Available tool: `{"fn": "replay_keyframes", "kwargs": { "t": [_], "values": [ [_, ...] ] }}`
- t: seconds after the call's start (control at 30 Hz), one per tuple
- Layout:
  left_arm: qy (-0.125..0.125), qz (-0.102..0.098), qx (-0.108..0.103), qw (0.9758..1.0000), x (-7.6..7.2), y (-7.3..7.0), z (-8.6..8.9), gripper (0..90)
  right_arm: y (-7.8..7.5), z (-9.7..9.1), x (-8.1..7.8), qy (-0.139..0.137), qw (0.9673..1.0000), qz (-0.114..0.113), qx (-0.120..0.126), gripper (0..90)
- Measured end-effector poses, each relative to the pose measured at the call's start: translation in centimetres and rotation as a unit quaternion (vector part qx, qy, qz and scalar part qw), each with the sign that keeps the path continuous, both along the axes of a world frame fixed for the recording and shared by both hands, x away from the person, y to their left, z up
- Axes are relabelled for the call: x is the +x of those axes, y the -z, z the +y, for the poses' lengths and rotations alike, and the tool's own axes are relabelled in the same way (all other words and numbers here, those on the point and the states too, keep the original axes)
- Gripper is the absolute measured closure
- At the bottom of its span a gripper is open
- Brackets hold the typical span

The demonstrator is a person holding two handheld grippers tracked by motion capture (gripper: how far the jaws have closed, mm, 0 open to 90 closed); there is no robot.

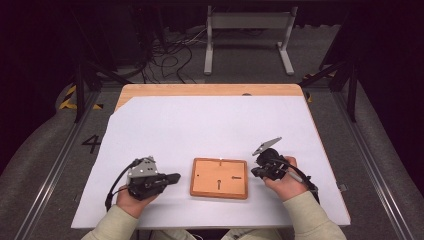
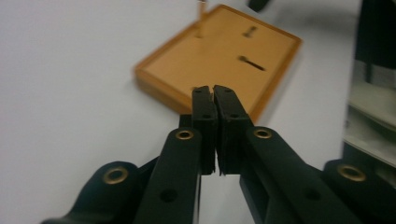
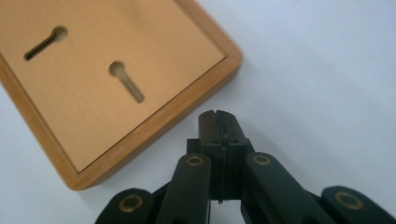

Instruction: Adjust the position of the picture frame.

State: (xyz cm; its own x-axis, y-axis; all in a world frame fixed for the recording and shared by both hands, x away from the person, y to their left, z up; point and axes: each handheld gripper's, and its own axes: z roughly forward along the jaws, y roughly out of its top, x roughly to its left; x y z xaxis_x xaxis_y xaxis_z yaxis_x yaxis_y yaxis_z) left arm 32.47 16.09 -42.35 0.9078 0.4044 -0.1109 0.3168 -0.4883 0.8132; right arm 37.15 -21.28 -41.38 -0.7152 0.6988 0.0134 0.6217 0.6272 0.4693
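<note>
Down at the near edge, 2 hands flank the wooden tray (image 1: 219, 178) on the white sheet (image 1: 210, 125). The left gripper (image 1: 174, 177) sits just left of the tray, jaws pressed together on nothing; the right gripper (image 1: 255, 172) sits just right of it, jaws likewise closed and empty. Beyond the tray, bare wooden tabletop (image 1: 210, 90) edges the sheet.

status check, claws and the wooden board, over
Left claw shut, empty. Right claw shut, empty. Wooden board flat between them, untouched. Nothing in the way.
</note>
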Motion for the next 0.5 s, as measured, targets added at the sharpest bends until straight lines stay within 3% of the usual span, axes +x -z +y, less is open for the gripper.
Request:
{"fn": "replay_keyframes", "kwargs": {
  "t": [0.1, 0.17, 0.2, 0.23, 0.37, 0.4, 0.43, 0.5],
  "values": [
    [0.058, 0.015, 0.031, 0.9978, -0.5, 0.5, -2.4, 89.6, -0.3, -0.6, 0.1, 0.009, 0.9998, -0.014, 0.008, 90.0],
    [0.093, 0.026, 0.061, 0.9935, -0.7, 1.1, -4.0, 89.7, -0.4, -0.9, 0.2, 0.014, 0.9997, -0.018, 0.011, 90.0],
    [0.11, 0.037, 0.078, 0.9901, -0.8, 1.5, -4.7, 89.7, -0.3, -0.9, 0.2, 0.014, 0.9997, -0.016, 0.012, 90.0],
    [0.117, 0.043, 0.088, 0.9882, -0.8, 1.7, -5.0, 89.8, -0.3, -0.9, 0.2, 0.014, 0.9997, -0.014, 0.011, 90.0],
    [0.097, 0.053, 0.116, 0.987, -0.3, 2.3, -5.5, 89.8, -0.2, -0.7, 0.2, 0.008, 0.9998, -0.015, 0.011, 90.0],
    [0.083, 0.054, 0.132, 0.9863, -0.2, 2.6, -5.7, 89.8, -0.2, -0.7, 0.2, 0.007, 0.9998, -0.014, 0.011, 90.0],
    [0.085, 0.055, 0.144, 0.9844, 0.0, 2.9, -5.9, 89.8, -0.2, -0.7, 0.2, 0.006, 0.9998, -0.013, 0.012, 90.0],
    [0.081, 0.052, 0.142, 0.9852, 0.0, 2.9, -6.3, 89.8, -0.1, -0.8, 0.2, 0.008, 0.9998, -0.011, 0.011, 90.0]
  ]
}}
